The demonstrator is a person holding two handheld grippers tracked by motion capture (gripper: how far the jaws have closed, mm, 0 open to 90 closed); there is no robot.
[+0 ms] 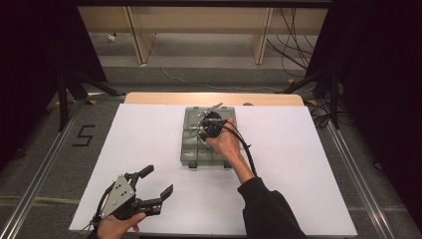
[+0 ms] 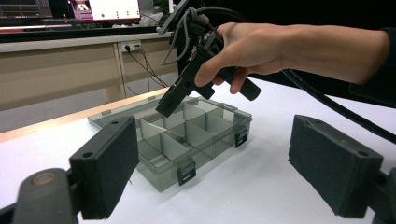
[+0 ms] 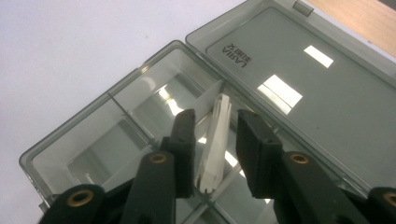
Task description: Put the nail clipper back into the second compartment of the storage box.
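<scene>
Left gripper (image 1: 149, 186) idles spread wide, well short of the organizer box (image 2: 187, 135) (lid flung back). Right gripper (image 3: 212, 135) straddles a white clip (image 3: 214, 144) over its middle divider, jaws apart; closing off-center could flick it away

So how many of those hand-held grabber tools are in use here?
2. The left black two-jaw gripper hangs over the white table's near-left; the right black gripper reaches into the grey translucent plastic compartment box.
</scene>
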